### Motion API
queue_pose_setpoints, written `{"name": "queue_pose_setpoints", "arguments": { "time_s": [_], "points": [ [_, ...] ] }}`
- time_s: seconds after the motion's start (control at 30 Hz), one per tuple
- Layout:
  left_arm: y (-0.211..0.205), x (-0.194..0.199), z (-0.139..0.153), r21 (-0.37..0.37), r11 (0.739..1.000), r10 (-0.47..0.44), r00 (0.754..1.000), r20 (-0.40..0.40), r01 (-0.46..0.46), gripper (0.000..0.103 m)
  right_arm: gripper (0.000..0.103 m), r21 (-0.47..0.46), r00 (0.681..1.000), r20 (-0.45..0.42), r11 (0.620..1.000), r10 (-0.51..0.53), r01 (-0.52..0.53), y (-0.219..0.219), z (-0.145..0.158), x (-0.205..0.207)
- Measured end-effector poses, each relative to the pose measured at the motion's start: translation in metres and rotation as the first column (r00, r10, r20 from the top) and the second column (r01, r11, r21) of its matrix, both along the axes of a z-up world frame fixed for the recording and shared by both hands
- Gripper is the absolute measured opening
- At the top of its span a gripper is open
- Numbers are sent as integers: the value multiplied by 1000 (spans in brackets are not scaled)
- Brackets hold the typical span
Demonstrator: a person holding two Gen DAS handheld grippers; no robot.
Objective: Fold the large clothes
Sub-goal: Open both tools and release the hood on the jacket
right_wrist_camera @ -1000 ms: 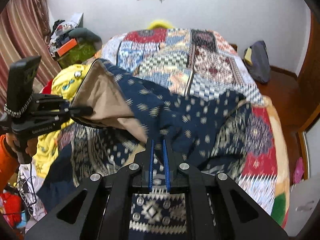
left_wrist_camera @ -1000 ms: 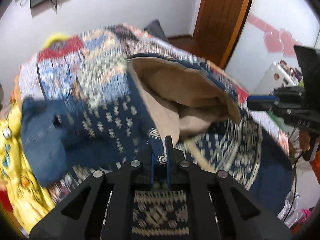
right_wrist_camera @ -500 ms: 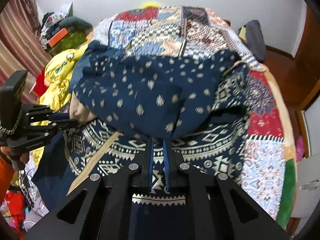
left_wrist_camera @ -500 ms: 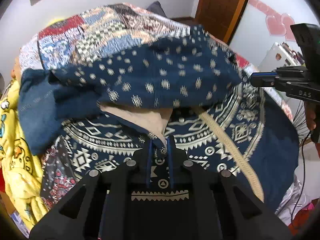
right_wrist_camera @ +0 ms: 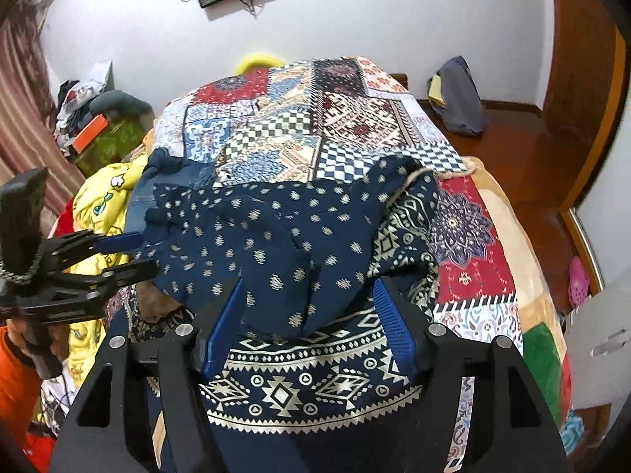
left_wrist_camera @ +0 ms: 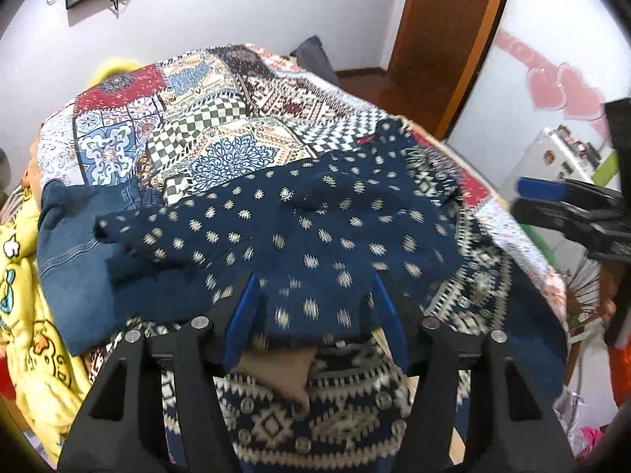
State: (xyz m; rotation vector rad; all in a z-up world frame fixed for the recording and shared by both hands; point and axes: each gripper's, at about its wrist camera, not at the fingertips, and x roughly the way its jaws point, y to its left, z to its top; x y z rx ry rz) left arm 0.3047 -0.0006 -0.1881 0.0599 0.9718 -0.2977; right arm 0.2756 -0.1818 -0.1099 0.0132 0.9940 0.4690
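Observation:
A large navy garment [left_wrist_camera: 315, 228] with white dot motifs and a white geometric border [right_wrist_camera: 292, 390] lies folded over itself on the bed; a bit of beige lining [left_wrist_camera: 284, 366] peeks out at its near edge. My left gripper [left_wrist_camera: 315, 280] hangs over that near edge. Its jaws are opening, with the folded cloth lying loosely between the blue pads [left_wrist_camera: 242, 311] and not pinched. My right gripper [right_wrist_camera: 309, 287] is the same: jaws opening, the dotted cloth between its pads [right_wrist_camera: 394, 327] but free. Each gripper also shows in the other's view, the left gripper [right_wrist_camera: 118, 252] and the right gripper [left_wrist_camera: 552, 201].
A patchwork quilt [left_wrist_camera: 205, 118] covers the bed. Blue jeans [left_wrist_camera: 75, 244] and a yellow cartoon blanket [left_wrist_camera: 23, 315] lie along the garment's left side. A dark bag [right_wrist_camera: 457, 98] sits on the wooden floor by the far wall. A cluttered green box [right_wrist_camera: 106, 138] stands beside the bed.
The lifted part of the garment has come down flat over the rest, hiding most of the beige lining. Both grippers, shut on the cloth edge before, have spread and let it go.

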Motion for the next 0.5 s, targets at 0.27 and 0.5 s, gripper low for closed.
{"name": "queue_pose_setpoints", "arguments": {
  "time_s": [0.27, 0.5],
  "points": [
    [-9, 48, -42, -31, 999, 26, 992, -124, -30, 58, 63, -53, 999, -38, 999, -10, 8, -11, -15, -3],
    [-29, 11, -64, -59, 996, -82, 981, -174, 73, 58, 63, -32, 999, -50, 999, -16, 14, -11, -16, 6]
  ]
}}
